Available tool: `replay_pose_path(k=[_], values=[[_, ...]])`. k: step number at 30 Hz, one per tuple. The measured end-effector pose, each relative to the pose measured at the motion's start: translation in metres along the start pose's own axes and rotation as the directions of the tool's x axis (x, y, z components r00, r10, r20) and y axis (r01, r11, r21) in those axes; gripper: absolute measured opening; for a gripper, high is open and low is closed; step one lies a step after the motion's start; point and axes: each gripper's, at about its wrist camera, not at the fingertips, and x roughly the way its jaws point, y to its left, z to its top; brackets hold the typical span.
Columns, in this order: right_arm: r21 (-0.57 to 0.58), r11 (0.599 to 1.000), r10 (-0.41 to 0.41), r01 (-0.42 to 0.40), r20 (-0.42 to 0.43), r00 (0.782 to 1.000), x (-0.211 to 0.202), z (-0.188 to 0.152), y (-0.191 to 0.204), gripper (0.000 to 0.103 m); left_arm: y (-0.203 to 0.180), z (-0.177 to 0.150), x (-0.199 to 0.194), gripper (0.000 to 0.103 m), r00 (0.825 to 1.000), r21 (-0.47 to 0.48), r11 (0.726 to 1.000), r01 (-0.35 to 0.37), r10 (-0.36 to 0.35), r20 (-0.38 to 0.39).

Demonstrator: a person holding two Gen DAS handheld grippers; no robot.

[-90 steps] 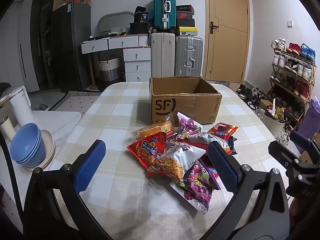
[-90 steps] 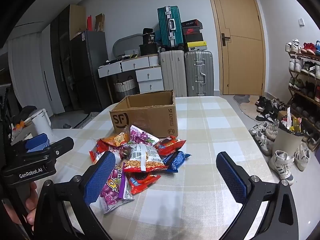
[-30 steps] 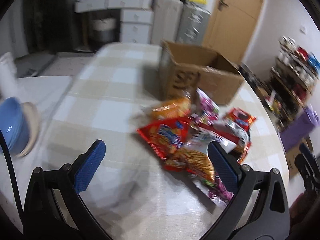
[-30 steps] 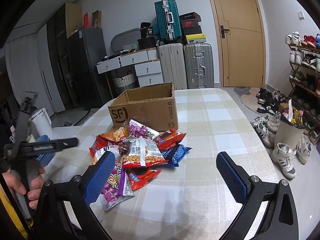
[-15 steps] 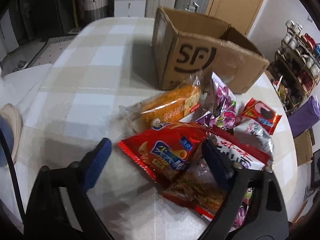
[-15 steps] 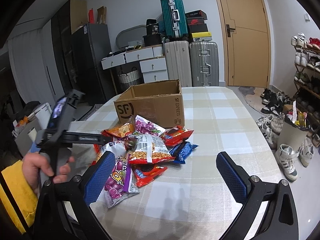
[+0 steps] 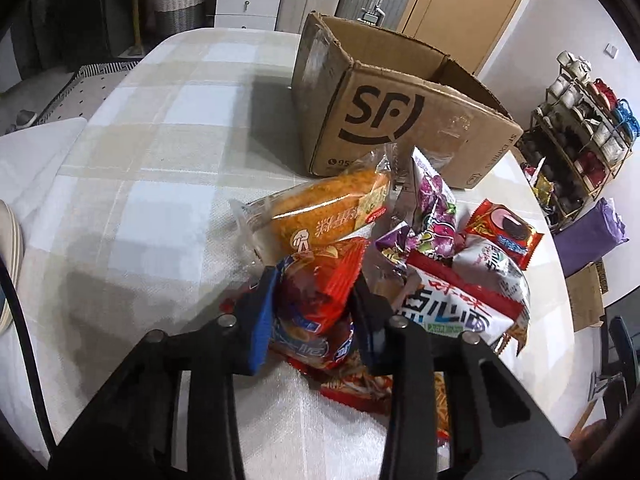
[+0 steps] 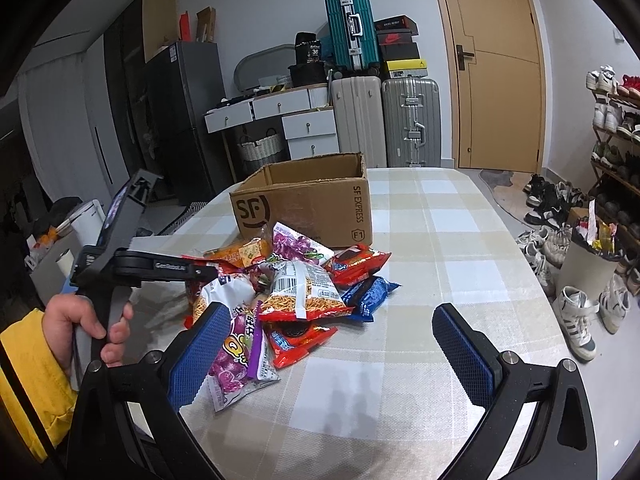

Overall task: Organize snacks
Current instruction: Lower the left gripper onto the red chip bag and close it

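The left tongs (image 7: 314,312) are closing on a red chip bag (image 7: 320,292) at the near edge of the snack pile, and the bag is crumpled up between the two blue pads, so they're pinching it. The bag's lower half is tucked behind the tong arms, so I can't read the label properly.

The pile of snacks (image 8: 280,292) sits on the checked desk (image 8: 420,260) just in front of the open cardboard box (image 8: 304,204) with the SF logo. From the left wrist view you only get the box's front and side walls, the inside is out of sight. An orange cake packet (image 7: 320,216) leans right up by the box, with a purple candy bag (image 7: 434,204) beside it. Lots of packets overlap (the ones at the bottom are mostly buried).

The right tongs (image 8: 332,356) hang spread wide over the desk with nothing between the pads. In that view a hand (image 8: 76,328) in a yellow sleeve (image 8: 24,380) grips the left tool's handle, and the left tips are lost among the packets there.
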Motion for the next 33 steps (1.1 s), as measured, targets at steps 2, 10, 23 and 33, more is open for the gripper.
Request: replay_pose_path(k=[2,10,23,33], values=[[0.004,1.000,-0.004,0.004,-0.005,1.000,0.002,-0.001,-0.001,0.103,0.002,-0.001,-0.005,0.028,1.000,-0.002,1.000,0.008,-0.008,0.010],[0.030,0.999,0.025,-0.024,-0.035,0.999,0.008,-0.004,-0.004,0.103,0.012,-0.008,-0.019,0.025,1.000,-0.002,1.000,0.021,-0.021,0.010],[0.152,0.955,0.278,-0.255,-0.154,0.948,0.062,0.026,-0.010,0.103,0.026,-0.013,-0.052,0.025,0.996,-0.034,0.997,0.075,-0.073,0.056],[0.205,0.899,0.430,-0.387,-0.250,0.867,0.090,0.026,0.019,0.097,0.045,-0.007,-0.081,0.025,0.983,-0.091,0.984,0.152,-0.141,0.118]])
